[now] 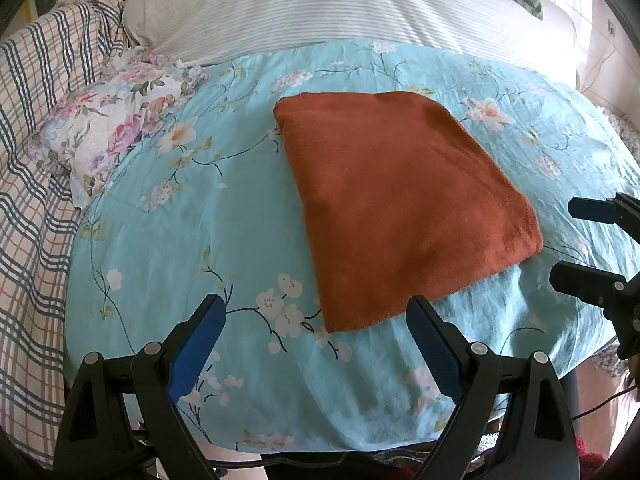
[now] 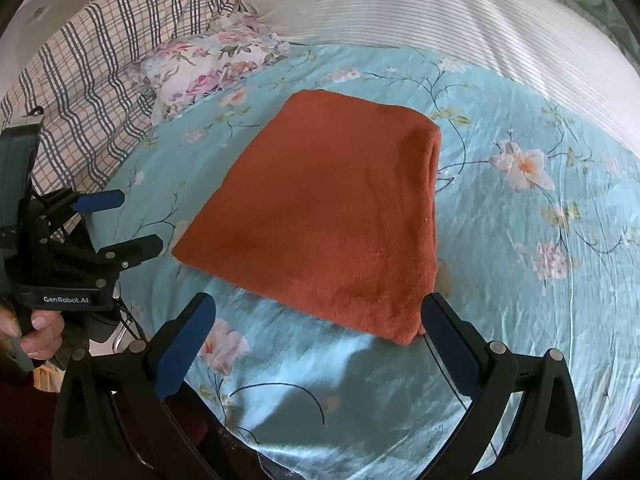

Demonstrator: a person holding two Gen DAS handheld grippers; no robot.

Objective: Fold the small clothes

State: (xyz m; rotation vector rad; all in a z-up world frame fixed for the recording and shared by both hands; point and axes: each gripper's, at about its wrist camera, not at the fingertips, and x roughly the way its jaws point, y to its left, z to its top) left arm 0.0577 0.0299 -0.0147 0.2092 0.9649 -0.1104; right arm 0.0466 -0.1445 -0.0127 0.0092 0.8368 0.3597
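Holding both grippers over the near edge of the bed, we see the cloth (image 1: 404,208) lying folded flat on the teal sheet (image 1: 168,240). Our left gripper (image 1: 316,320) has its fingers spread wide and holds nothing; the near left corner of the cloth lies between its fingertips, a little beyond them. Our right gripper (image 2: 318,314) is also spread and empty, and the near right corner of the cloth lies just beside its right finger (image 2: 448,344); we cannot tell if they touch. In the right view a hand (image 2: 38,336) grips the handle of the left gripper, which stays left of the cloth and apart from it. A floral pillow (image 1: 116,128) and a plaid blanket (image 1: 36,160) lie far left, and a striped pillow (image 1: 320,4) lies beyond the cloth.
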